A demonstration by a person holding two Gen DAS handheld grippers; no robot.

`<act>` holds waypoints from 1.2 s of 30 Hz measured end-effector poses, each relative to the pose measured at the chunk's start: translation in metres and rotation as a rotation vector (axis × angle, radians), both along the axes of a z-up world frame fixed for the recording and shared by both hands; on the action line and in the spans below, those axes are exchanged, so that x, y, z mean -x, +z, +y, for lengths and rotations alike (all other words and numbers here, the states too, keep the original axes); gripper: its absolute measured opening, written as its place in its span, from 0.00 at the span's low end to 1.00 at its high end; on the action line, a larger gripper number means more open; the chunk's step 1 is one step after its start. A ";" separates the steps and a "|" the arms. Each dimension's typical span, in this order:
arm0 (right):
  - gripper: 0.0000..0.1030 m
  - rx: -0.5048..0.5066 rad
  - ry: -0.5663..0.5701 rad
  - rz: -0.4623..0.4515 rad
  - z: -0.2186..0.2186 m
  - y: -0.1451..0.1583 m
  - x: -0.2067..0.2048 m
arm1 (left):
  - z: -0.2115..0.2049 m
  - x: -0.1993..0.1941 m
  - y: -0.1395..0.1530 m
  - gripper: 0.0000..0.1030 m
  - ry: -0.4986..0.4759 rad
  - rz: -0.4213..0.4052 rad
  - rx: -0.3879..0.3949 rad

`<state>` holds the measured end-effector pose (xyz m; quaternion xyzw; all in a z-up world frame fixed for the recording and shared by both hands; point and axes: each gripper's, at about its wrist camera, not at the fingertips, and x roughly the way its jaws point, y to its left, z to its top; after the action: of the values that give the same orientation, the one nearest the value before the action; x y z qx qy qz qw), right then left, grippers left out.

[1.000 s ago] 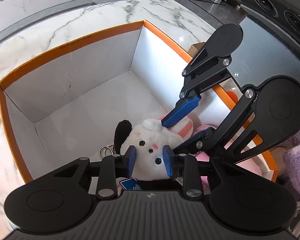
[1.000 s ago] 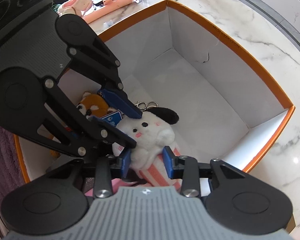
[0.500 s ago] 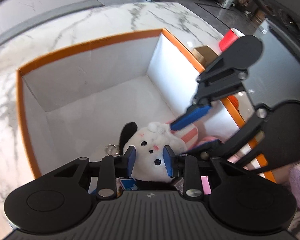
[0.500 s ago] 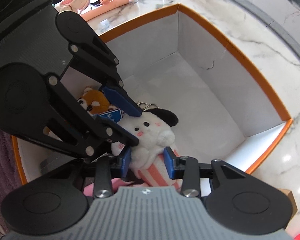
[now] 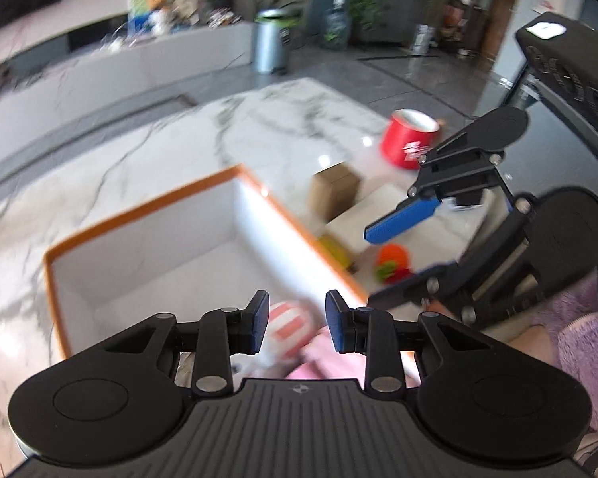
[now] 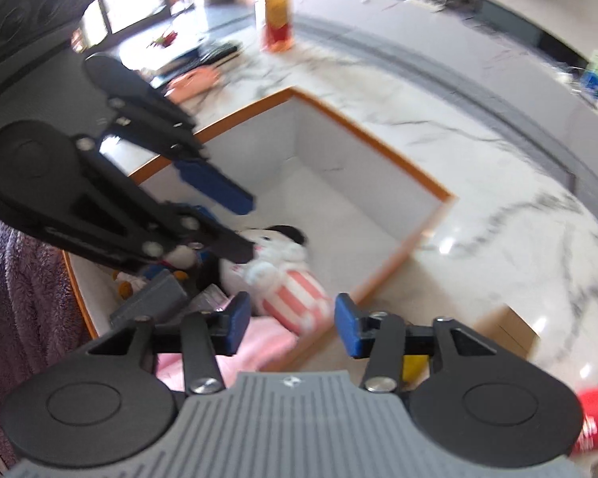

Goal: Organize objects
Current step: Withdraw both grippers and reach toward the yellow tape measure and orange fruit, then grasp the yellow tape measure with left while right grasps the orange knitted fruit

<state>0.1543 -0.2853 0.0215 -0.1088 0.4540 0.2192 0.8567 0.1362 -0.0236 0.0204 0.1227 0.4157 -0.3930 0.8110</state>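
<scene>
Plush dog (image 6: pixel 267 263) lies in the orange-rimmed box (image 6: pixel 378 143) on the worktop (image 6: pixel 478 207): soft, light, squashy, best pinched round its striped body. Right gripper (image 6: pixel 293 324) has just been opening, empty; left gripper (image 5: pixel 297 320) gapes partway, gripping nothing.

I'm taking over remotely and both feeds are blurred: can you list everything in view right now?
box: one, orange-rimmed, white inside, on the marble counter
dog plush: one, white with black ear, pink-striped body, in the box
pink cloth: one, beside the plush in the box
red cup: one, on the counter beyond the box
cardboard box: one, brown, small, outside the orange rim
orange toy: one, outside the box
left gripper: jaws empty, above the plush
right gripper: jaws just opened, gripping nothing
sleeve: purple, fluffy
</scene>
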 end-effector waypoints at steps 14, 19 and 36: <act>0.55 -0.172 -0.429 -0.048 -0.044 -0.080 0.047 | -0.134 0.003 -0.041 0.57 -0.278 -0.149 -0.255; 0.63 -0.203 -0.504 -0.022 -0.061 -0.107 0.043 | -0.169 -0.017 -0.066 0.66 -0.350 -0.153 -0.405; 0.48 -0.287 -0.466 0.078 -0.091 -0.157 0.006 | -0.244 -0.082 -0.147 0.72 -0.518 0.006 -0.703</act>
<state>0.1479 -0.3764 -0.1352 0.1295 0.4637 0.0825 0.8726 0.2177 -0.2675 -0.1268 0.4903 0.4823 -0.4183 0.5934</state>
